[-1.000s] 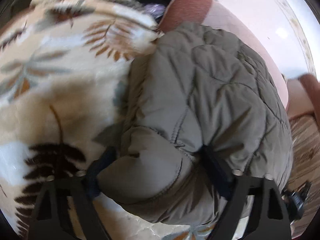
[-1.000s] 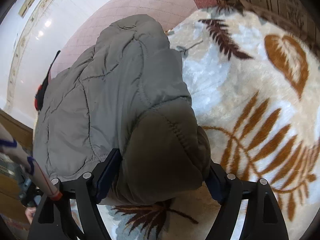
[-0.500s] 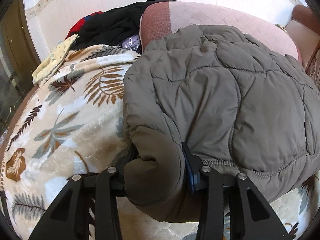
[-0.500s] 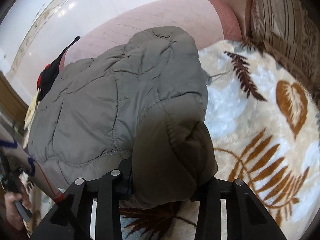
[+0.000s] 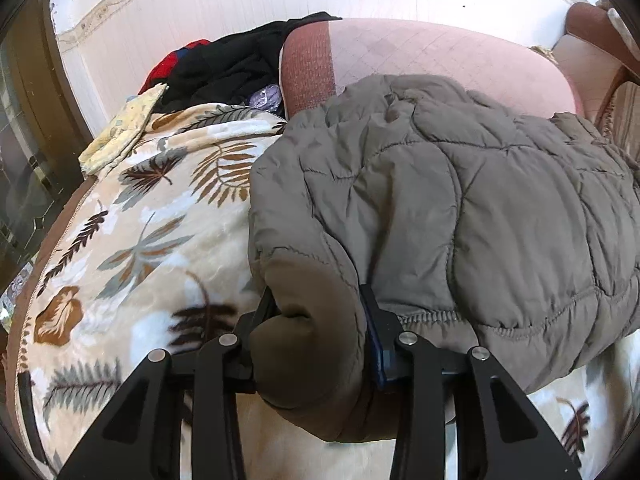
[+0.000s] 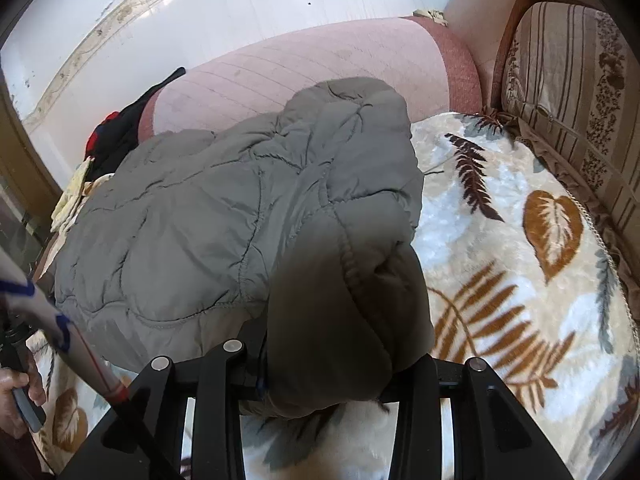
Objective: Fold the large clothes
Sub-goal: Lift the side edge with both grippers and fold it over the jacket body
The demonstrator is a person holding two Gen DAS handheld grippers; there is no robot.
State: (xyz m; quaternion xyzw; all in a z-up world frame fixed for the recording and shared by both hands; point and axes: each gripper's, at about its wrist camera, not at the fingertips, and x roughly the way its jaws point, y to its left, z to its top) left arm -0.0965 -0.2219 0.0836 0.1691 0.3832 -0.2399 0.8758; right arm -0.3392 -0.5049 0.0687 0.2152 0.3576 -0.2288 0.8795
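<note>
Item 1, quilted jacket: olive-grey, padded, lay across the leaf-print blanket on the sofa, its far edge against the pink backrest. It looked already doubled over; I judged the fold well advanced, the bundle being carried or squared up.

Item 2, left gripper: jaws clamped on the jacket's near left corner, a darker padded roll bulging between them. I held it there so that end of the hem could be lifted evenly.

Item 3, right gripper: jaws closed on the near right corner in the same way, thick fabric filling the gap. A grip at both corners kept the bulky layers from sliding apart.

Item 4, dark clothes: heaped at the sofa's far left end, well apart from the jacket, with a yellow cloth beside them; presumably waiting their turn.

Item 5, striped cushion: at the right end, near but not touching the jacket.

Risk noted: slippery padding could spring open on release.
</note>
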